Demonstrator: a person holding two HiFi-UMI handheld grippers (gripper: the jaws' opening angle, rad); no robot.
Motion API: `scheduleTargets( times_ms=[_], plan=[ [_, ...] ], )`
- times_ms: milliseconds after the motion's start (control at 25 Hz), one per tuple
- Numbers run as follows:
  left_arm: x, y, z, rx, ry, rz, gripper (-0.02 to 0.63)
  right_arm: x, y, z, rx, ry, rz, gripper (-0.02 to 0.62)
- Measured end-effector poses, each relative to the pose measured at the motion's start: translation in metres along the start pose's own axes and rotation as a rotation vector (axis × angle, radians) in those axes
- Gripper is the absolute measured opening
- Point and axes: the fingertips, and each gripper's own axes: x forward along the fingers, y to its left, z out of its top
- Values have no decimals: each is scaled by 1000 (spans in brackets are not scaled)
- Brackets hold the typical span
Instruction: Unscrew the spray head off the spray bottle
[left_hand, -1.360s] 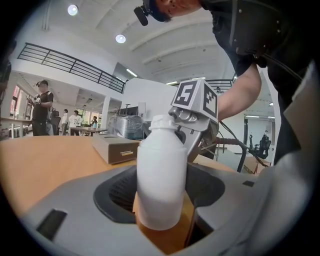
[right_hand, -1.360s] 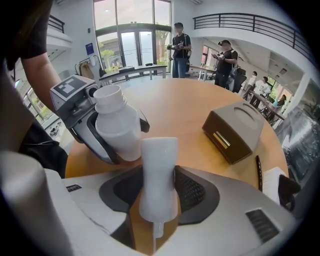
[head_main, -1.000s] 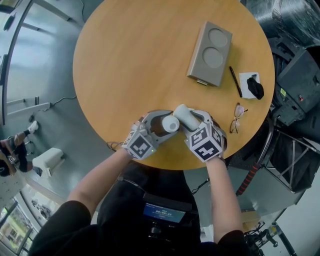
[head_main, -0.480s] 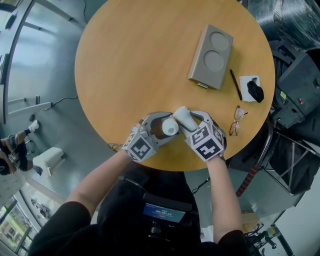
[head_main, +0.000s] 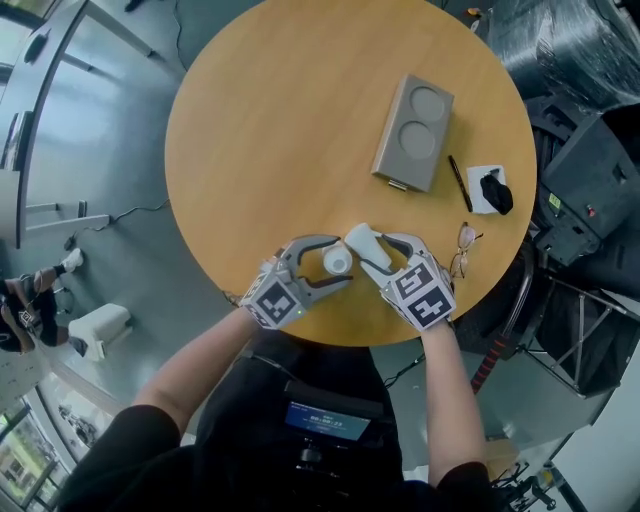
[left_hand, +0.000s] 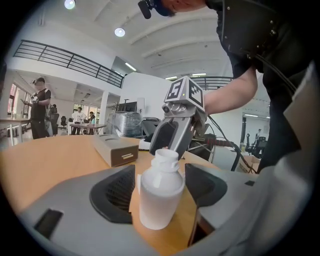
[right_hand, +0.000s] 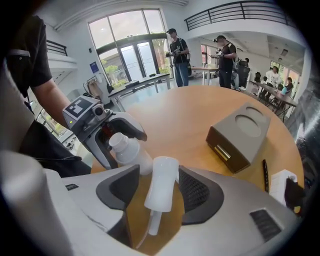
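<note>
A white spray bottle (head_main: 338, 262) stands upright on the round wooden table (head_main: 300, 120) near its front edge, its neck bare. In the left gripper view the bottle (left_hand: 160, 192) sits between the jaws of my left gripper (left_hand: 160, 172) with a gap on each side, so that gripper is open. The white spray head (head_main: 362, 243) is off the bottle and tilted just to its right. My right gripper (head_main: 372, 250) is shut on it. In the right gripper view the spray head (right_hand: 162, 190) sits between the pads with its thin tube hanging down, and the bottle (right_hand: 129, 149) is behind it.
A grey box with two round recesses (head_main: 412, 132) lies at the table's far right. A black pen (head_main: 459, 183), a white pad with a black object (head_main: 490, 192) and glasses (head_main: 462, 250) lie along the right rim. Several people stand far off in the room.
My left gripper's jaws have spread away from the bottle, which now stands free between them. The spray head stays in the right gripper beside the bottle.
</note>
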Motion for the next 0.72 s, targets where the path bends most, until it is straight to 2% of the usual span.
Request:
scheduleTargets(
  times_ms=[200,440,600,720],
  plan=[
    [-14,-13,30,34,1,1,348,-38,16,19,11,-98,19,258],
    [-39,-24,97,33,-60,-16,348,-96,41,59,47,-354,82,258],
    [-57,-28,125,21,-43,2,347,-138,53,76,59,-479,66,251],
    [-73,-25,154,-31,-71,18,336,-171,61,92,43,-571,31,205]
  ],
)
